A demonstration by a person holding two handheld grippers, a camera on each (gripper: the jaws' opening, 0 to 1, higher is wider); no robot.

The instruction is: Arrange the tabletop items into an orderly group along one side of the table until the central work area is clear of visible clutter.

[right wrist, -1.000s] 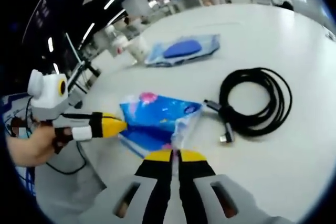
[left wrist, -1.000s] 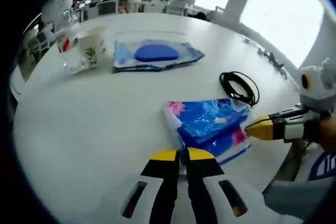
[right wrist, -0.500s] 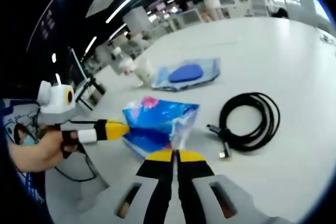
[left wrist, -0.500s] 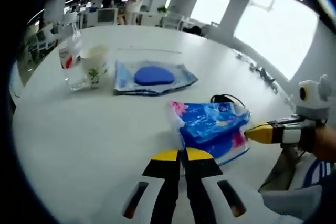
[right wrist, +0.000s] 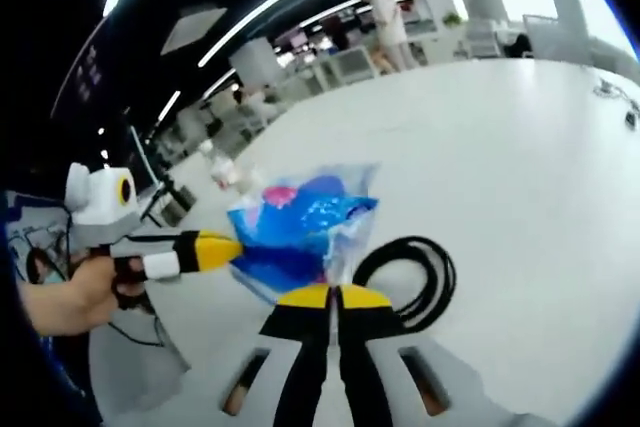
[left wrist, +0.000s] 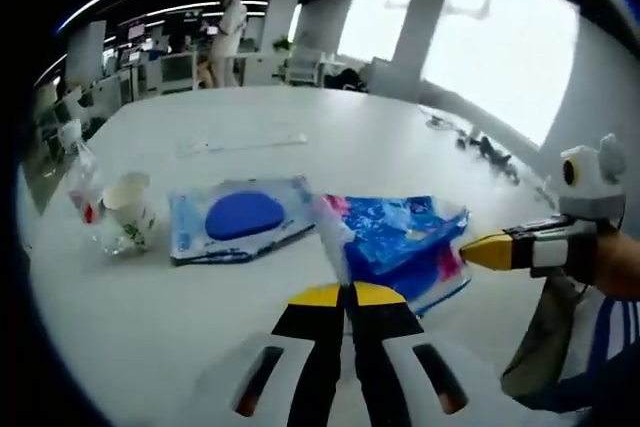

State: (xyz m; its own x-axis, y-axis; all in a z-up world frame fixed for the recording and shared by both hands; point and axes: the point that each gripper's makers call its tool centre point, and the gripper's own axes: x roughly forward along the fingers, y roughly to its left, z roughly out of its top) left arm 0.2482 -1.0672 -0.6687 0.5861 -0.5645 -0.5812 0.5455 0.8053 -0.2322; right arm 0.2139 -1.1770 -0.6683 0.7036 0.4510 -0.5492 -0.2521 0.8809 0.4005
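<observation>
My left gripper (left wrist: 347, 295) clamped on blue floral packet (left wrist: 400, 242) edge | my right gripper (right wrist: 328, 296) clamped on opposite edge | packet lifted above desk (left wrist: 150, 327) | black cable (right wrist: 415, 282) beneath

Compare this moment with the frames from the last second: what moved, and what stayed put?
The blue floral pack, pinched at opposite edges by the left gripper and right gripper, has been lifted off the table. It now hangs in front of the black cable in the right gripper view. Both grips stayed shut on it. The cable, wipes pack, paper cup and bottle appear unmoved.
</observation>
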